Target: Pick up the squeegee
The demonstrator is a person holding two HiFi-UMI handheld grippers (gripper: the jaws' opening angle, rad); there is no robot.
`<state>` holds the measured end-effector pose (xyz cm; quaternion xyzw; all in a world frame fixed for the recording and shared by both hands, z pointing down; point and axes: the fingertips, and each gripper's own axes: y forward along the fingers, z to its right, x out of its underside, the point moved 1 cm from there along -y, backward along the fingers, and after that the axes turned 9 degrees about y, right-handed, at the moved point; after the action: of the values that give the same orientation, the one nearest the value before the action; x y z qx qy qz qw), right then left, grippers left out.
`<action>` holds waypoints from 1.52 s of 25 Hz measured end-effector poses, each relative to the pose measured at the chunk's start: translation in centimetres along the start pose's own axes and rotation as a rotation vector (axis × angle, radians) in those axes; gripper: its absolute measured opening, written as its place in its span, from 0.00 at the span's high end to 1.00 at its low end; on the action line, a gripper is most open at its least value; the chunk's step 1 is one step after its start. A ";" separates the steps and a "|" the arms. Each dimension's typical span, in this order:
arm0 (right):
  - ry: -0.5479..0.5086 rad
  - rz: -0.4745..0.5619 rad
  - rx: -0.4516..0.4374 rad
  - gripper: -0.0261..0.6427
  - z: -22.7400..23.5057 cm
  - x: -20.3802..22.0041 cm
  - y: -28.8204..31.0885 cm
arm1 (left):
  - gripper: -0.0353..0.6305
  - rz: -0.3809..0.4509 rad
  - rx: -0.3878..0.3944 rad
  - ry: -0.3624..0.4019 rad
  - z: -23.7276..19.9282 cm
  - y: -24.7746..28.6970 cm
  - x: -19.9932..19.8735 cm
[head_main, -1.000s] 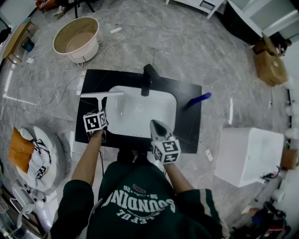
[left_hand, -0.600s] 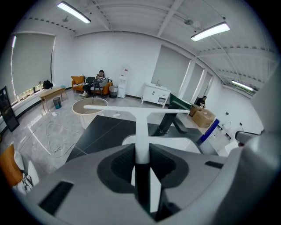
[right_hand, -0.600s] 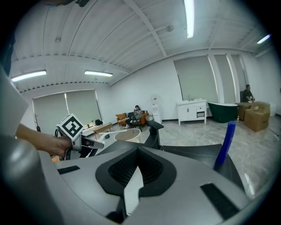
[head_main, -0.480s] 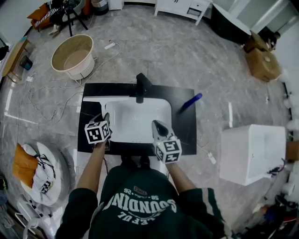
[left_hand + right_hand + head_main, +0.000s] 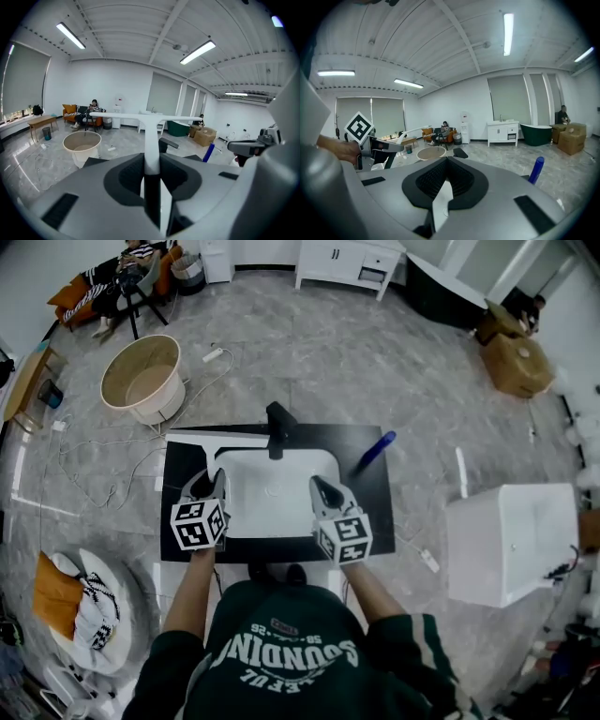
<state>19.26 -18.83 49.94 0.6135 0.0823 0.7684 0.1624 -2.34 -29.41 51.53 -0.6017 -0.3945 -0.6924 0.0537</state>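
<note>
Squeegee [image 5: 217, 437], white plastic and T-shaped, is held above the black countertop [image 5: 375, 498]. Its blade lies along the back-left edge, one end just beside the black faucet [image 5: 277, 426]. Open grey floor lies beyond that edge, with a round beige tub [image 5: 141, 376] well apart.

The left gripper view alone shows the handle [image 5: 151, 140] clamped between the left gripper [image 5: 151, 164] pads. The right gripper [image 5: 446, 161] view shows its jaws together with nothing between them, above the white basin [image 5: 272, 507].
</note>
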 end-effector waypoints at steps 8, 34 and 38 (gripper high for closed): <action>-0.019 0.067 0.006 0.96 0.1 -2.9 -0.4 | 0.82 0.115 0.049 0.083 1.5 -1.6 -3.5; -0.066 0.117 0.007 0.96 -0.7 -3.9 -1.1 | 0.82 0.157 0.119 0.093 1.9 -2.6 -3.4; -0.067 0.112 0.002 0.96 -0.8 -3.9 -0.9 | 0.82 0.155 0.123 0.095 1.9 -2.5 -3.2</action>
<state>19.40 -19.26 45.88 0.6428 0.0430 0.7551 0.1212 -1.35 -27.83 47.43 -0.5923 -0.3855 -0.6886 0.1625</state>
